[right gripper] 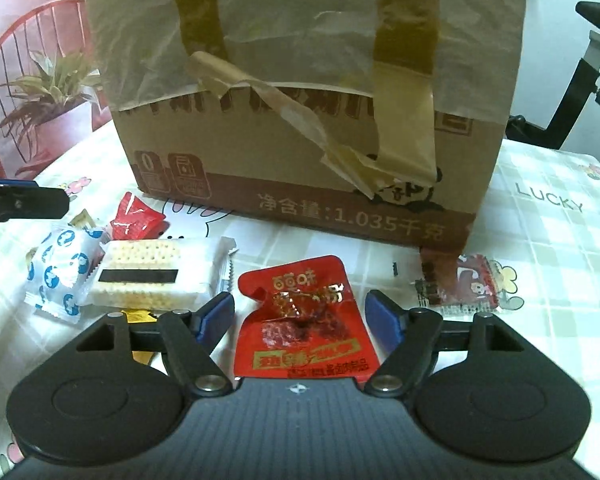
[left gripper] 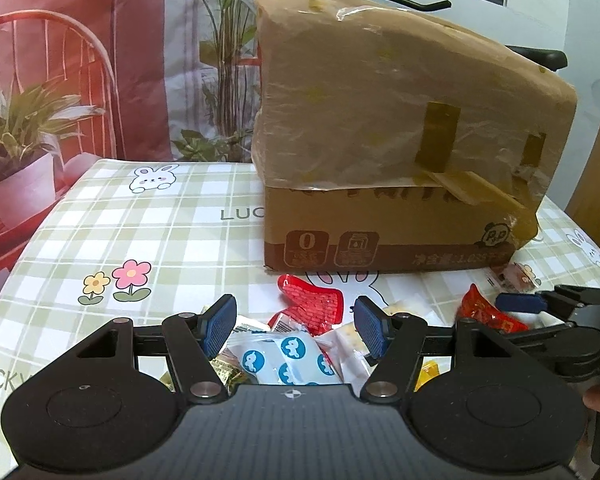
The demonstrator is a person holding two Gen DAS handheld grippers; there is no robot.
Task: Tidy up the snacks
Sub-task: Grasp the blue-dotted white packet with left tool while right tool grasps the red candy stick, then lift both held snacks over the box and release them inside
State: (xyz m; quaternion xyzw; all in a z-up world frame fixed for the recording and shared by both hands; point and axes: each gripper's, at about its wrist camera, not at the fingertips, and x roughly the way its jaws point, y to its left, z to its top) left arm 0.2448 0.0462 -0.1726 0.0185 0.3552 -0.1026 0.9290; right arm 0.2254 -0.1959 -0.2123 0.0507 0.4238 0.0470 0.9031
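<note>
A taped cardboard box (left gripper: 400, 160) stands on the checked tablecloth (left gripper: 160, 232), with loose snacks in front of it. My left gripper (left gripper: 296, 320) is open above a pile holding a blue-and-white packet (left gripper: 292, 360) and a red ridged packet (left gripper: 312, 304); its pads touch nothing. My right gripper (right gripper: 300, 316) is open, and a flat red snack packet (right gripper: 304, 320) lies on the cloth between its fingers, with the pads close to its edges. To that packet's left lie a cracker packet (right gripper: 156, 276), a blue-and-white packet (right gripper: 60, 268) and a small red packet (right gripper: 136, 220).
The box (right gripper: 300, 100) fills the middle of the table. A small red-and-white packet (right gripper: 460, 284) lies at its right corner. The left gripper's tip (right gripper: 16, 200) shows at the left edge. Potted plants (left gripper: 16, 132) and a red wire chair (right gripper: 16, 60) stand beyond the table.
</note>
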